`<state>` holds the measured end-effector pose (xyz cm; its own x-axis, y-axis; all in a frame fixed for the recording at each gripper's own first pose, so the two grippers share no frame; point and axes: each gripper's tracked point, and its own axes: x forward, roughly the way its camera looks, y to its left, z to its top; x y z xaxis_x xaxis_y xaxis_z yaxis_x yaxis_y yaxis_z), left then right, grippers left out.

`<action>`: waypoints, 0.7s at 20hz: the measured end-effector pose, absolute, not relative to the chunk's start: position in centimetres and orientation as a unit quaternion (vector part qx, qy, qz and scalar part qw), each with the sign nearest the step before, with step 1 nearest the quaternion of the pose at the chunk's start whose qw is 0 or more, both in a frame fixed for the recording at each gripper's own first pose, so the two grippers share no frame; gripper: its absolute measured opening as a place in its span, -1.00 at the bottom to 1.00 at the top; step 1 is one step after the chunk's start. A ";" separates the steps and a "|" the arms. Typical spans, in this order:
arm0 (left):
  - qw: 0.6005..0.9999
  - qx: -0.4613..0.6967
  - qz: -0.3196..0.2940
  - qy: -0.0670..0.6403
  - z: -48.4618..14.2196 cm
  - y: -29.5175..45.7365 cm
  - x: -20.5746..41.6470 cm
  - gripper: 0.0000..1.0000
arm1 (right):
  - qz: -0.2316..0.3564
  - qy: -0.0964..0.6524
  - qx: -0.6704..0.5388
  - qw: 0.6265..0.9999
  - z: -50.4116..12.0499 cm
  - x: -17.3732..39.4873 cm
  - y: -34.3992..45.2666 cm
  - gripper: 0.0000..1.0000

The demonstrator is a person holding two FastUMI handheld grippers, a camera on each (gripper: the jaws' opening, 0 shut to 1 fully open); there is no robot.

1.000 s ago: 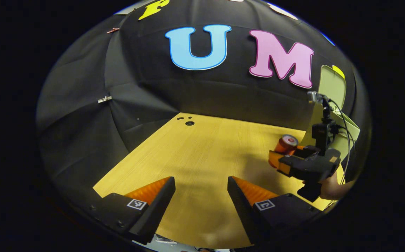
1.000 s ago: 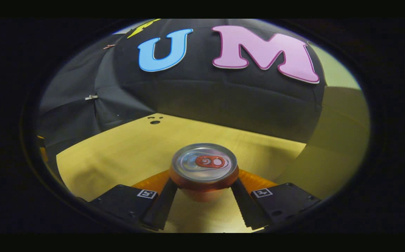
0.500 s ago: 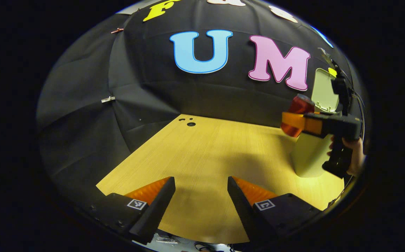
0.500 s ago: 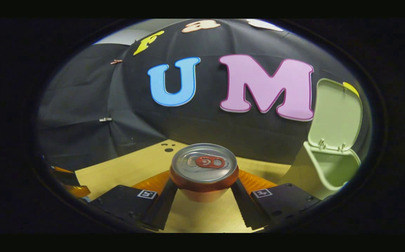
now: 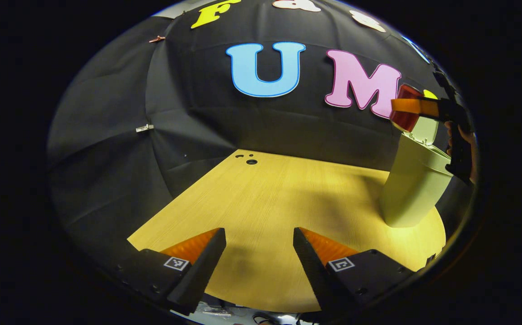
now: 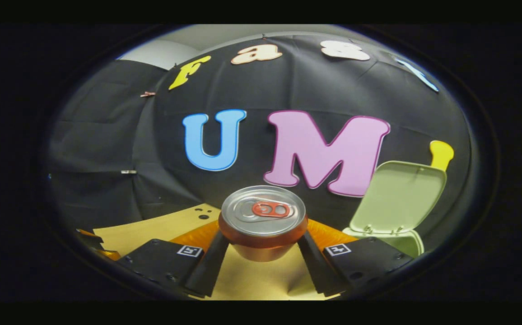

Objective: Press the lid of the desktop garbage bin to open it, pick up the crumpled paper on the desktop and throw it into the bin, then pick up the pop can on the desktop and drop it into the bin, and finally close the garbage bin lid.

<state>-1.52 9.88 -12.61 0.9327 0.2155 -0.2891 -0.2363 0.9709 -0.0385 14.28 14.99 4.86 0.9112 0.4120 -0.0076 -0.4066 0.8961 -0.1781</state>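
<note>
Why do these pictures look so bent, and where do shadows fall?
Left gripper view: fisheye bends the table edges, and a soft shadow crosses the wood toward the bin. Right gripper view: dimmer, with glare on the can top and the lid curved at the rim.

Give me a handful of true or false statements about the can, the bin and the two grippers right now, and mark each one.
1. The right gripper holds the pop can between its fingers. True.
2. The garbage bin has its lid shut. False: the lid stands open.
3. The left gripper holds crumpled paper. False: its fingers are apart, with nothing between them.
4. The can rests on the desktop. False: it is held up near the bin's top.
</note>
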 end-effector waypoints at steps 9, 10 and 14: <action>0.981 -0.052 0.114 0.151 -13.7 10.4 -0.6 0.92 | 0.125 -0.032 -0.070 0.989 8.7 15.7 6.4 0.65; 0.981 -0.049 0.114 0.152 -13.6 10.5 -0.5 0.92 | 0.115 -0.030 -0.064 0.991 8.8 16.1 5.4 0.65; 0.981 -0.039 0.110 0.157 -13.8 10.2 -0.2 0.92 | 0.077 -0.019 -0.055 0.995 8.4 17.2 1.3 0.65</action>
<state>-0.18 10.23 -13.77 0.9263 0.2042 -0.3168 -0.2286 0.9726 -0.0415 17.24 1.35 8.38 0.9875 0.1550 0.0292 -0.1509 0.9822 -0.1121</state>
